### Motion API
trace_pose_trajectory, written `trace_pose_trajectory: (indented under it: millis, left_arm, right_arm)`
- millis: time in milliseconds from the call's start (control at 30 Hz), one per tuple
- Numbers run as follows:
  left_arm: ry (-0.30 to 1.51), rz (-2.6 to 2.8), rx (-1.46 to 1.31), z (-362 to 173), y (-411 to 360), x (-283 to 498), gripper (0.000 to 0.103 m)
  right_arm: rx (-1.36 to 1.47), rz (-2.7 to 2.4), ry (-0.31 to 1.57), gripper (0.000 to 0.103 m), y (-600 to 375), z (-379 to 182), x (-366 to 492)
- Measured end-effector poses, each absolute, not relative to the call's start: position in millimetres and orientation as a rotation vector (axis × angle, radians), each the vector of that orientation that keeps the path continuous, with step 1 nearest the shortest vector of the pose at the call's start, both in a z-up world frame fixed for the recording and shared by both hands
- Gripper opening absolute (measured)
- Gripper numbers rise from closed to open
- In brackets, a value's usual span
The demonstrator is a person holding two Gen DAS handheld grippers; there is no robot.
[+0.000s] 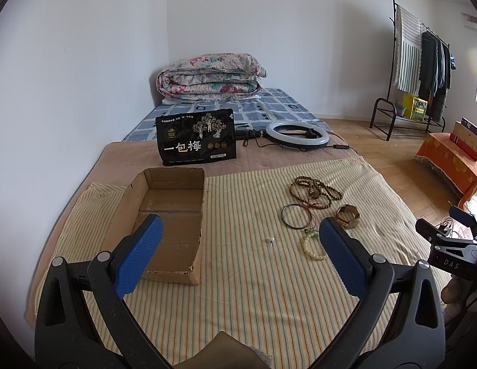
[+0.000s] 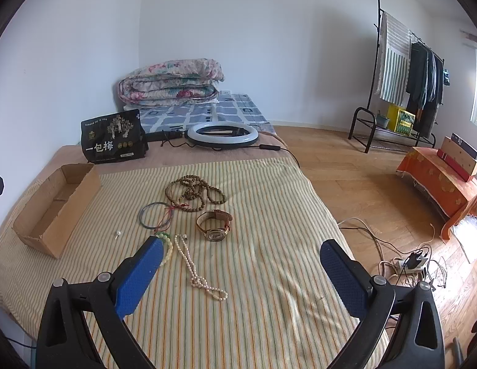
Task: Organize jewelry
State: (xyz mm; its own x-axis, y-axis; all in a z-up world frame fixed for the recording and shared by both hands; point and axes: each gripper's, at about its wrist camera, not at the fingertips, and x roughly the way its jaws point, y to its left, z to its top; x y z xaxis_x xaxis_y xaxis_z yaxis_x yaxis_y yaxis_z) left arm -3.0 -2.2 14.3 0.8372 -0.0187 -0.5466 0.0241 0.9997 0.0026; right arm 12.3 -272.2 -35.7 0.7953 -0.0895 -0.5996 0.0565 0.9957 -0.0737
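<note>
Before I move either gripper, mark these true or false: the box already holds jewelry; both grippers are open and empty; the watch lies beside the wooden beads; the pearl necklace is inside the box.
1. The cardboard box already holds jewelry: false, it shows only bare cardboard.
2. The left gripper and right gripper are open and empty: true.
3. The wristwatch lies beside the wooden bead strand: true.
4. The pearl necklace is inside the box: false, it lies on the striped cloth.
</note>
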Motion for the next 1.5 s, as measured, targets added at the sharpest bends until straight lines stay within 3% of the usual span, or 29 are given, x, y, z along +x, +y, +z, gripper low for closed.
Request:
trace_pose_trajectory:
  millis: [400, 933, 1233, 1333, 1500]
  left_arm:
    - [0.589, -0.039, 0.016, 10.3, -7.8, -5.4, 0.103]
    - [0.688, -0.173, 0.075, -42.6, -43.2, 15.4, 0.103]
    - [0.746, -0.200, 0.084, -73.1, -53.2, 37.7, 0.082]
    - [0.797, -0.232, 0.077, -85.5, -58.5, 48.6, 0.068]
    - [0.840, -0.291, 0.090, -98.9, -74.7, 62.7, 0.063]
  right_arm:
    - [-0.030, -0.066, 0.677, 0.103, -276.1, -41.6, 19.8]
    - [0.049, -0.062, 0.751, 0.103, -300.0, -73.9, 54.8]
    - [0.104, -0.069, 0.789, 0.102, -318.2, -85.9, 86.6]
    - [0.064, -0.083, 0.781, 0.101, -316.2, -86.1, 100.3]
    - [0.080, -0.033, 0.830, 0.093, -308.0, -97.5, 126.7]
